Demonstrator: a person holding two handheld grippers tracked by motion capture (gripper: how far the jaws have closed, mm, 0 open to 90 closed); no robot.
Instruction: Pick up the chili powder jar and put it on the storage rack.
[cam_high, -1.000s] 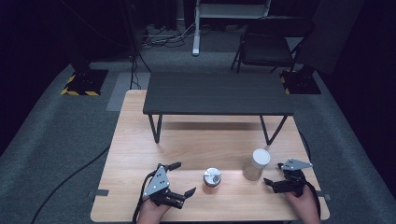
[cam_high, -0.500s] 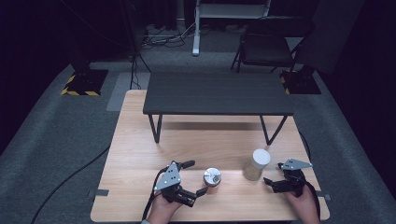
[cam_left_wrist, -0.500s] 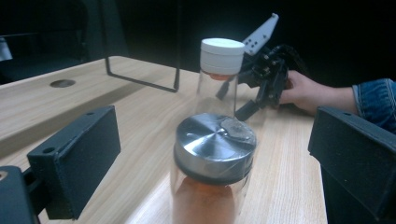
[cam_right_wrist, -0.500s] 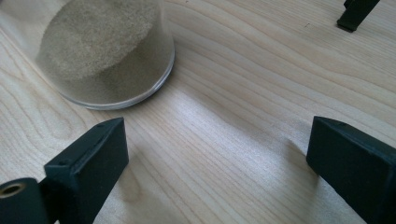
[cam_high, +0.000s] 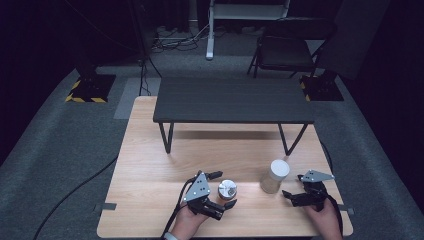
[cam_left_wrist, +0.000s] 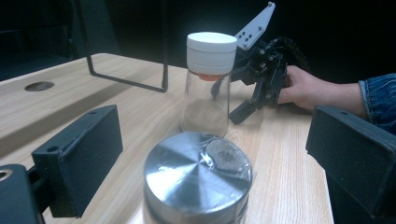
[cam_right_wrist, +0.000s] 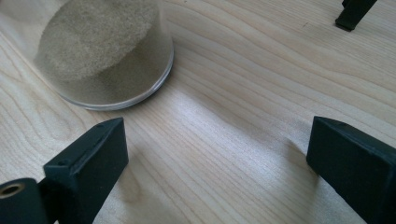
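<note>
My left gripper (cam_high: 218, 191) sits low at the near edge of the table (cam_high: 150, 150), its jaws spread wide. The tin (cam_high: 227, 190) stands between them, and I see clear gaps on both sides in the left gripper view, so the pads are around it but not pressing. The tin (cam_left_wrist: 197, 179) is short, upright, with a shiny metal lid that has a pull tab.

Just right of it and a little farther from me stands the jar (cam_high: 274, 176): clear glass, white cap, sandy powder filling its lower part. It is upright and apart from the tin. In the left gripper view the jar (cam_left_wrist: 208, 84) rises straight behind the tin.

Farther right is my right gripper (cam_high: 292, 195), resting near the table's right edge and pointing toward the jar. Its jaws are also spread, with bare wood between them. In the right gripper view the jar's base (cam_right_wrist: 105, 56) lies ahead and off to the left, outside the jaws and not touching them.

Beyond all this, a dark bench (cam_high: 232, 100) stands across the table.
</note>
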